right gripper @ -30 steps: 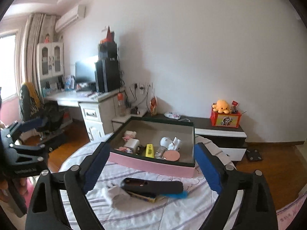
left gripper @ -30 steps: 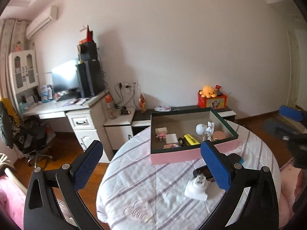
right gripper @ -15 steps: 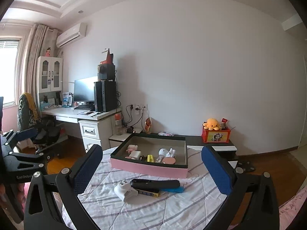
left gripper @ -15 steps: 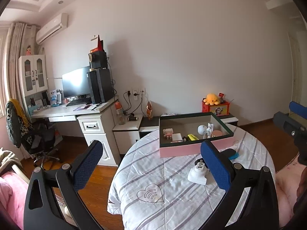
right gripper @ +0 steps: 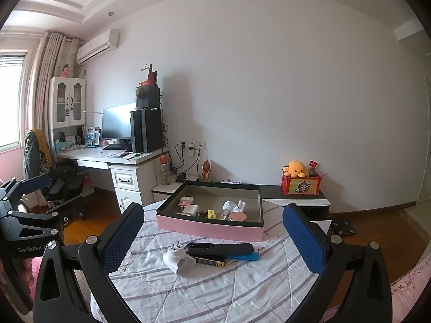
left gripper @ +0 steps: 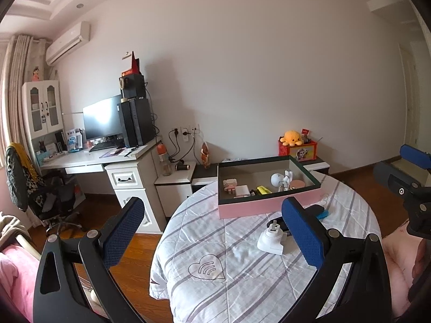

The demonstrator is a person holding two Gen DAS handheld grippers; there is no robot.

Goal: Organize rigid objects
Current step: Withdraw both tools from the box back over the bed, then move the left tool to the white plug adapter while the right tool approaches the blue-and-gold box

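A pink box with a dark green rim (left gripper: 247,210) stands at the far side of the round table (left gripper: 242,290) and holds several small items. In front of it lie a white plug adapter (left gripper: 270,241), a long black device (right gripper: 219,248), a blue item (right gripper: 243,256) and a small yellow-and-black item (right gripper: 211,262). My left gripper (left gripper: 212,232) hovers open and empty over the table's near left side. My right gripper (right gripper: 212,242) is open and empty too, held back from the adapter and the black device. The left finger pad (left gripper: 301,235) hides part of the black device.
A white desk (left gripper: 89,158) with a monitor and a PC tower stands at the left, with an office chair (left gripper: 40,193) beside it. A low cabinet (right gripper: 296,202) with a red box and an orange plush runs along the wall. Pink bedding (left gripper: 16,277) lies near left.
Both grippers drew back and up from the table in the first half second, so the table looks smaller, then held about still. Both stayed open. Nothing on the table moved.
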